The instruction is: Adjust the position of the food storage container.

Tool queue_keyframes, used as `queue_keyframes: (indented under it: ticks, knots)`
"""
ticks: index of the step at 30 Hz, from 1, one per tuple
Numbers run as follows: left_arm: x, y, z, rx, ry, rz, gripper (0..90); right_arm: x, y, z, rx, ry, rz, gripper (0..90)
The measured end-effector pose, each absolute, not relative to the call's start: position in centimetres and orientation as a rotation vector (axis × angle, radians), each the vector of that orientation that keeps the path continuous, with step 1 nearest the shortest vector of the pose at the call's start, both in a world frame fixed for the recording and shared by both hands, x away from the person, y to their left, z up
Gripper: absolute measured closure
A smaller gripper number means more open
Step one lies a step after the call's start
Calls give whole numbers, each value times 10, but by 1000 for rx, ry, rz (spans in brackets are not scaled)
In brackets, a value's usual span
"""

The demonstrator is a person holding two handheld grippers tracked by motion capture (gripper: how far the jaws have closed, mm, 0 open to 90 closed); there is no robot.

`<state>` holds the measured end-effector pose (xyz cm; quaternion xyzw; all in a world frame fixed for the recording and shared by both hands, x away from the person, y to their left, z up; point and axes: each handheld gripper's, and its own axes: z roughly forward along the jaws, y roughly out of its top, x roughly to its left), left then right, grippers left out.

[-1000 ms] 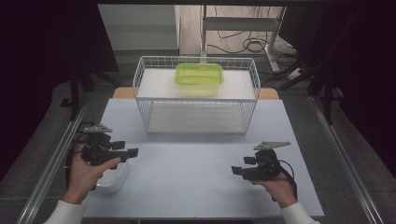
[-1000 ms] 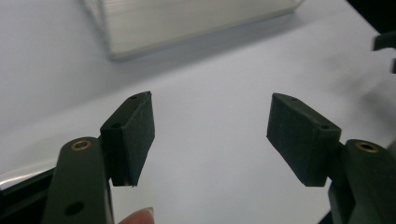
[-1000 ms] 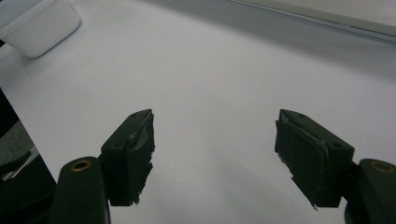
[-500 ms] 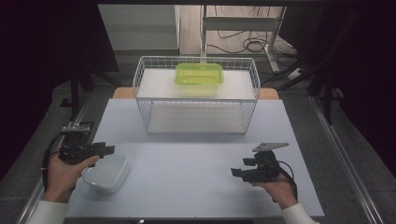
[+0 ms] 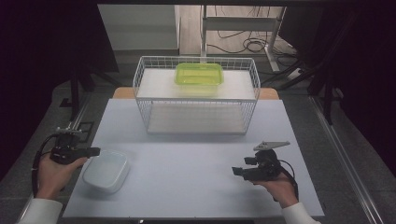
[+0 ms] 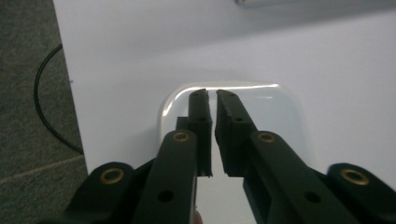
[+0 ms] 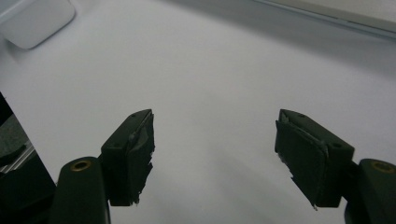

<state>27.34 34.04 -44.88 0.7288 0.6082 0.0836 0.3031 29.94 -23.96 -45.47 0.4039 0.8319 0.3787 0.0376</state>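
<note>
Up at the far middle of the pale grey desk (image 5: 196,154) stands a white wire basket (image 5: 196,100) with a white floor, and a translucent lime-green rectangular plastic container (image 5: 199,74) sits inside it toward the back, a little right of the middle. Near the desk's front left corner lies a shallow white rounded-rectangle plastic tub (image 5: 107,170), well apart from the basket.

Just beside that tub, the left tongs (image 5: 92,151) are held in the person's left hand (image 5: 55,172), level, at the desk's left edge, with the tips pointing right over the tub's near-left corner. From the left gripper view, the left tongs (image 6: 211,95) have their jaws nearly together, only a thin slit between the pads, with nothing gripped; the tips hang above the white tub (image 6: 280,116), whose glossy rim curves round behind them. A black cable (image 6: 44,112) loops over the dark grey floor (image 6: 28,70) beside the desk edge.

Over at the front right, the right tongs (image 5: 237,171) rest in the right hand (image 5: 279,186), pointing left above bare desk, the grey three-cornered plate (image 5: 271,145) on top. From the right gripper view, the right tongs (image 7: 215,140) stand wide apart and empty above the desk surface, and the white tub (image 7: 32,18) shows far off at the upper left corner.
</note>
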Motion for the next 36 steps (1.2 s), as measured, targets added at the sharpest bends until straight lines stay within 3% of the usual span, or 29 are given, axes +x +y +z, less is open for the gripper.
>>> queue_keyframes:
  ticks: [5, 19, 36]
  knots:
    - [272, 353, -456, 1913, 1662, 256, 899, 300, -239, -459, 1255, 2555, 1139, 282]
    - [257, 380, -484, 1960, 1782, 215, 900, 300, -234, -458, 1264, 2551, 1140, 279]
    - [255, 353, -486, 2024, 1701, 134, 900, 301, -234, -458, 1273, 2550, 1146, 277]
